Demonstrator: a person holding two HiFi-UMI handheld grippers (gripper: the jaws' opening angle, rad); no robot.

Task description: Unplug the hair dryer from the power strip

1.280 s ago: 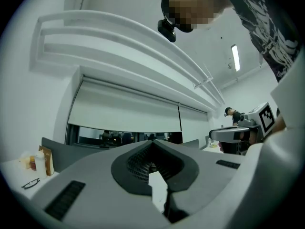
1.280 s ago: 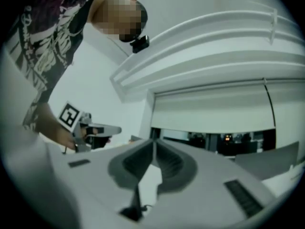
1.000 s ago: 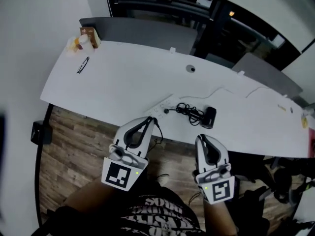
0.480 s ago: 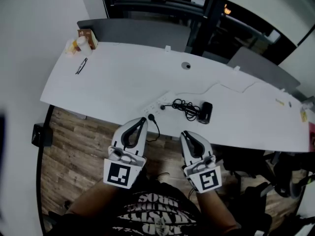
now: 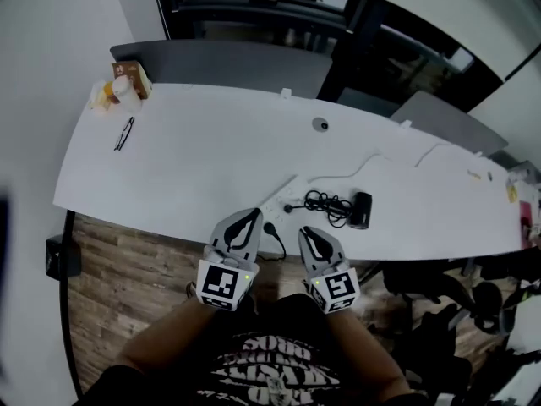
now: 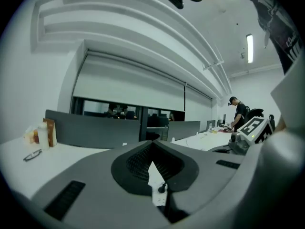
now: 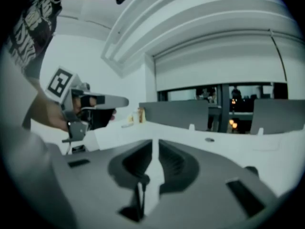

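A black hair dryer [image 5: 362, 209] lies on the white table [image 5: 194, 159] with its coiled cord [image 5: 325, 201] running left to a plug [image 5: 288, 208] at the white power strip [image 5: 275, 196]. Both grippers hang at the table's front edge, short of the strip. My left gripper [image 5: 254, 216] has its jaws together on nothing, tip near a second black plug [image 5: 270, 227]. The right gripper [image 5: 306, 232] sits beside it, jaws nearly touching and empty. In the left gripper view the closed tips [image 6: 152, 143] frame a bit of the strip below. The right gripper view shows its tips [image 7: 155, 142] and the left gripper [image 7: 95, 101].
Glasses [image 5: 123, 134] and a box with bottles [image 5: 118, 87] sit at the table's far left. A cable grommet [image 5: 320, 124] and a thin white cable [image 5: 372, 161] lie behind the strip. Grey partitions [image 5: 237, 57] back the desk. Office chairs [image 5: 456, 299] stand at right. A person [image 6: 238, 111] stands far off.
Both grippers have sunk lower and drawn back toward the body at the table's edge. The right one has also shifted left, closer to the left one. Jaws stayed shut.
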